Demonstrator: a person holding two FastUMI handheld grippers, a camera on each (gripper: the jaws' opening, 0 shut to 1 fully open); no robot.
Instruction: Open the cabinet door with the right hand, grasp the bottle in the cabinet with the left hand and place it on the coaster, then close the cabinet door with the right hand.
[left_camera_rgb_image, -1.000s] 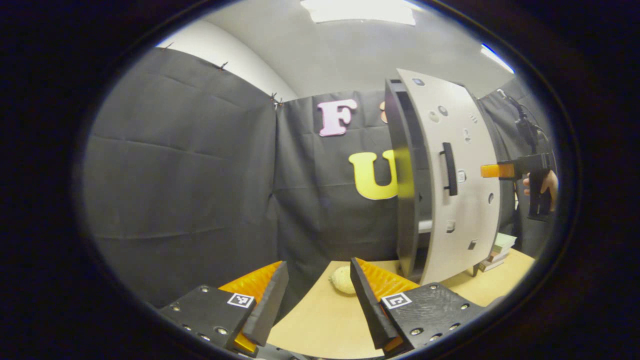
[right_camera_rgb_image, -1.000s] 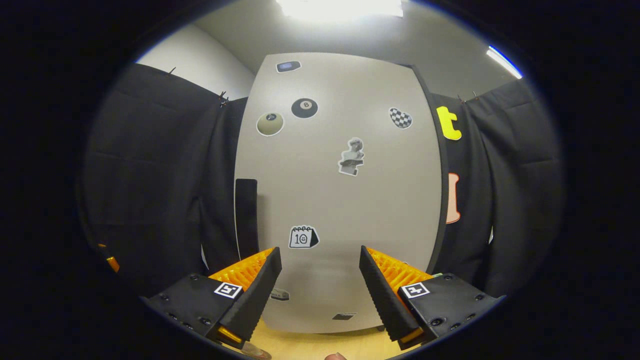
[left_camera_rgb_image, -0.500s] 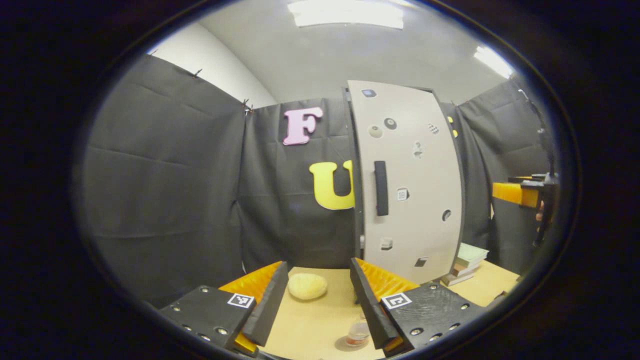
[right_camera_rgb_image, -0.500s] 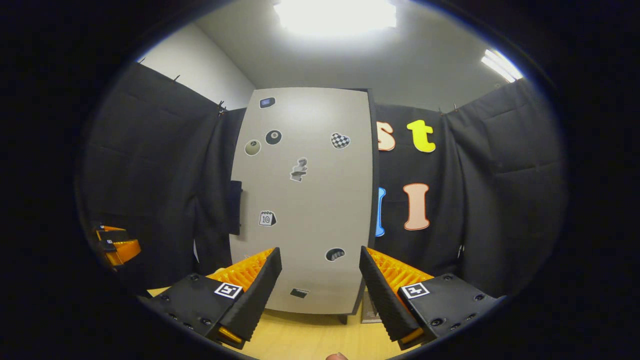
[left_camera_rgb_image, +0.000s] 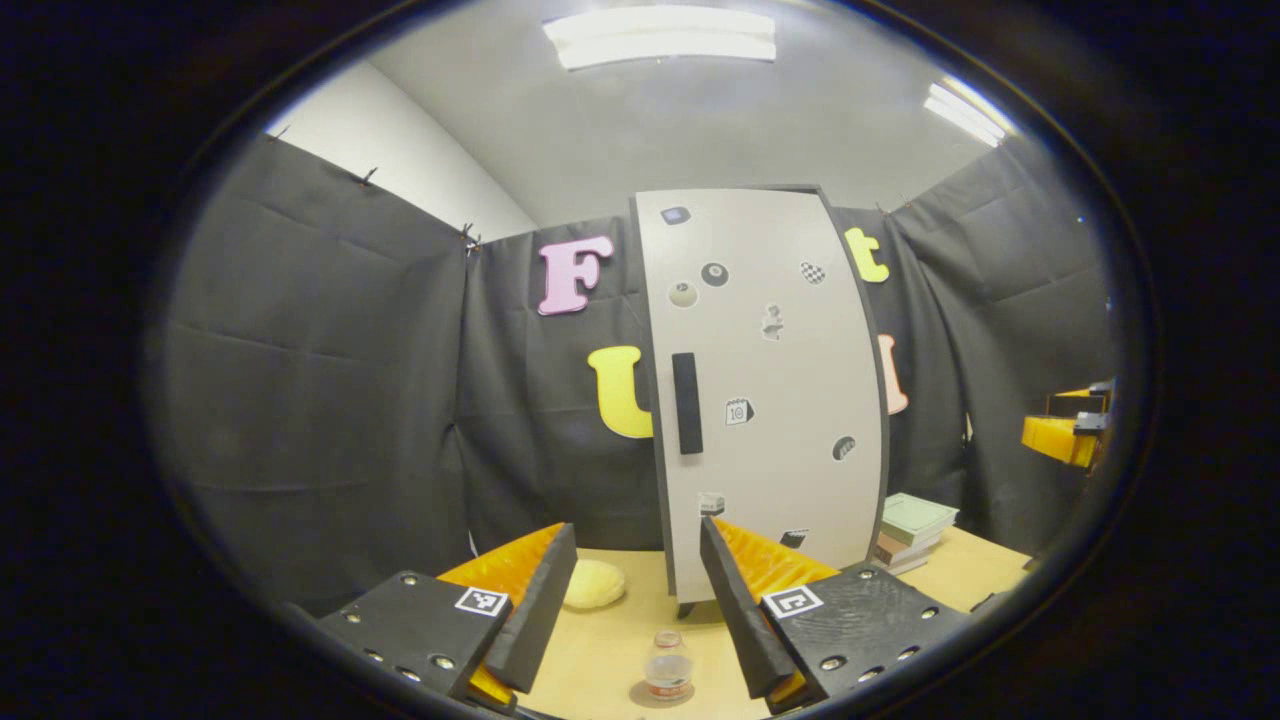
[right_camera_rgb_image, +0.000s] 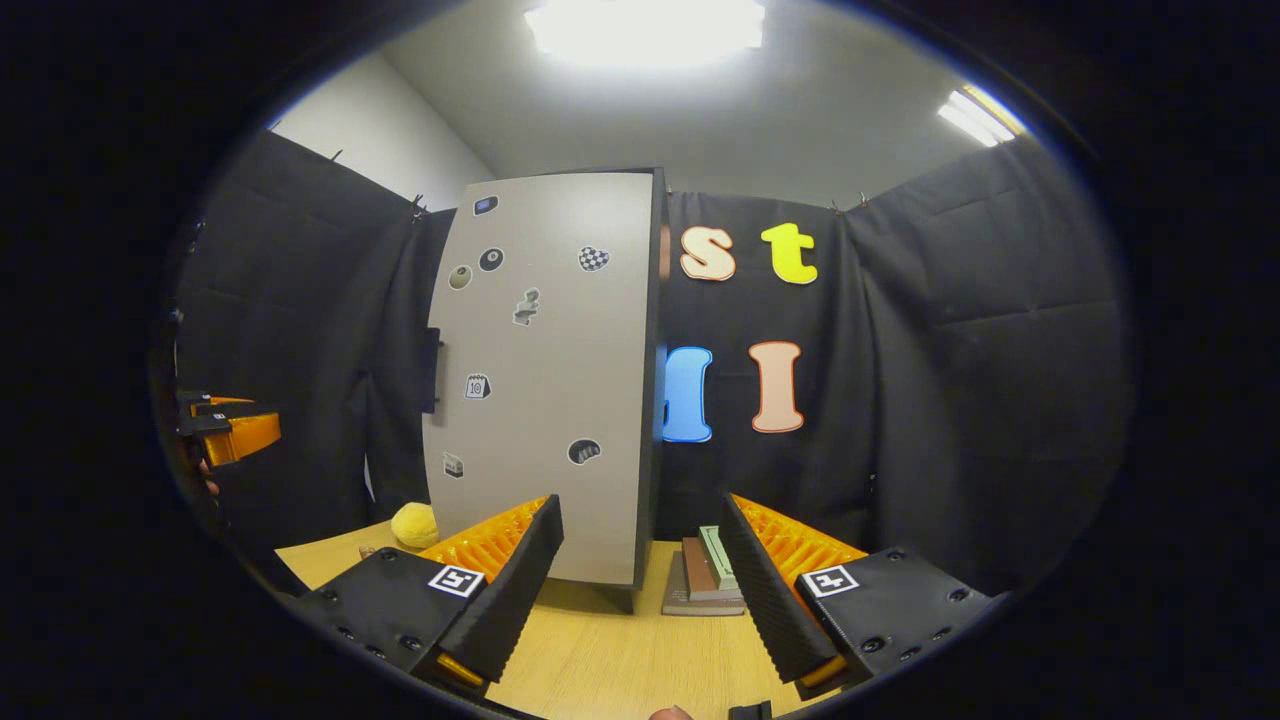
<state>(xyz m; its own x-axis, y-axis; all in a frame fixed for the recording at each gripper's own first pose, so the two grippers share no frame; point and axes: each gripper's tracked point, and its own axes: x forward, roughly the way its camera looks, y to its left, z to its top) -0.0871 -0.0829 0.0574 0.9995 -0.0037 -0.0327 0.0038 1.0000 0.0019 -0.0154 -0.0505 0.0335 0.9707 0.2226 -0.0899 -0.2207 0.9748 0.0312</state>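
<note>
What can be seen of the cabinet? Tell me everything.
The cabinet is tall and narrow, standing upright on the wooden table against the black cloth wall. Its door is a pale grey flat panel, shut flush against a dark frame, with small stickers scattered over it and a dark vertical handle near its left edge. A short dark foot shows under its front corner. A stack of books lies beside its right side; whether they touch cannot be told. Neither gripper touches it.

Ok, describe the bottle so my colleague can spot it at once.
Start at the tall grey cabinet on the wooden table. In front of its door stands a small clear bottle on a round coaster. It is the upright, see-through thing; the yellow lump nearby is soft and rounded.
</note>
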